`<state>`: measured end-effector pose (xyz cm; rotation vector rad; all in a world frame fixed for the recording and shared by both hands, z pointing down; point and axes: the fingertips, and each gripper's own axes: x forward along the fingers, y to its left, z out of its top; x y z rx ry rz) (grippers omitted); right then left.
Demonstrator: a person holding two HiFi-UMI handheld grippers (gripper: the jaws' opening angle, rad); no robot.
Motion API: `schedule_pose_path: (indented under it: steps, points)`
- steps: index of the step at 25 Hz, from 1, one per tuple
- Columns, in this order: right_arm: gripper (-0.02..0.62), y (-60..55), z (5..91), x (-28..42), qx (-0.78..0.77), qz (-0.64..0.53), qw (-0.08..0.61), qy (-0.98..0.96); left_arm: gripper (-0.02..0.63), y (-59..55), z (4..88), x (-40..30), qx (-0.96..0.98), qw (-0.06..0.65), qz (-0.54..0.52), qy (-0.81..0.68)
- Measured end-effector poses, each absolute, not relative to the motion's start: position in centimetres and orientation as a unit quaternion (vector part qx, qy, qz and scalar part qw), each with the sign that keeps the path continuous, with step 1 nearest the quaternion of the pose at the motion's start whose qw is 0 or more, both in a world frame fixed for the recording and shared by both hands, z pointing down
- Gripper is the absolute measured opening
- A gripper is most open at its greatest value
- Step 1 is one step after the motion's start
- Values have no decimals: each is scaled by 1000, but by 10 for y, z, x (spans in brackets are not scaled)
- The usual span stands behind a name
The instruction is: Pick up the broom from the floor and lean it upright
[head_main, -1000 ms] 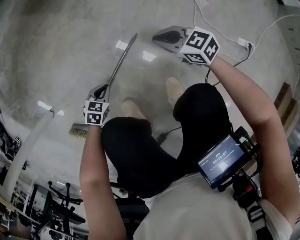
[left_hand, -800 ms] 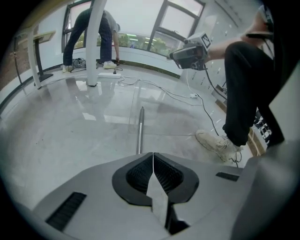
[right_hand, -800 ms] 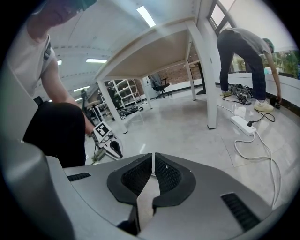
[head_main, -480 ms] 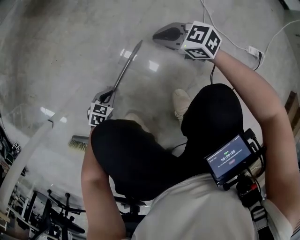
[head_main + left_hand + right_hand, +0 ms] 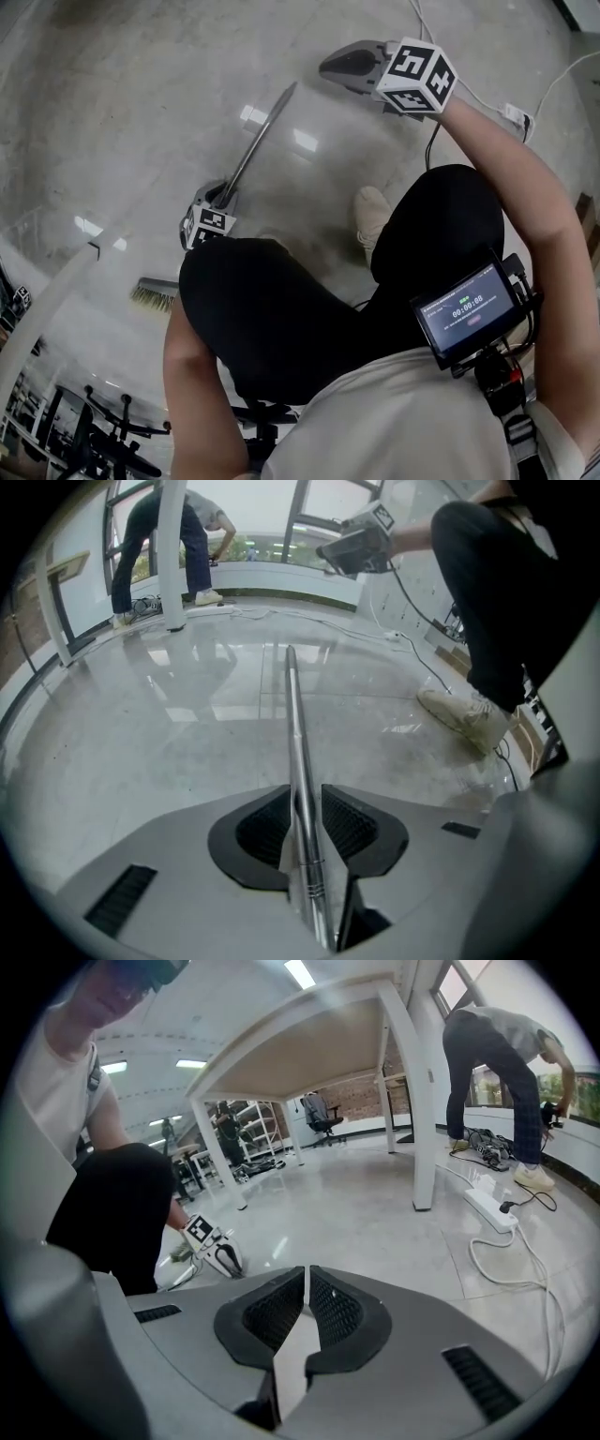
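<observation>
Straddling the handle of the broom [image 5: 293,714], which lies along the floor [image 5: 112,103], the left hand-held gripper [image 5: 306,795] has just been opening its jaws and is released around the shaft, not clamping it. It should probably close squarely on the shaft before any lift. The right hand-held gripper [image 5: 306,1277], clenched and empty, could then steady the far end.

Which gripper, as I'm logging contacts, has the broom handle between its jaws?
The left gripper: the broom handle runs between its jaws, which have just been opening. The right gripper has its jaws together with nothing between them.
</observation>
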<state>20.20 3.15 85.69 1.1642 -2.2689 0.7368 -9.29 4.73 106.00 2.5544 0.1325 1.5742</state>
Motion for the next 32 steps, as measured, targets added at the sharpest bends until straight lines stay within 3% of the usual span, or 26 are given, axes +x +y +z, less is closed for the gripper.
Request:
schedule_pose_path:
  steps: [8, 17, 26, 32]
  points:
    - [28, 28, 855, 197, 416, 270, 244, -833, 103, 52, 1070, -89, 815, 23, 578, 37]
    - [28, 20, 844, 200, 424, 254, 231, -838, 78, 12, 1044, -90, 827, 66, 556, -40]
    - [28, -14, 801, 206, 456, 201, 181, -848, 77, -78, 923, -107, 875, 71, 443, -184]
    - [28, -24, 736, 172, 439, 169, 154, -869, 77, -84, 805, -149, 895, 31, 362, -261]
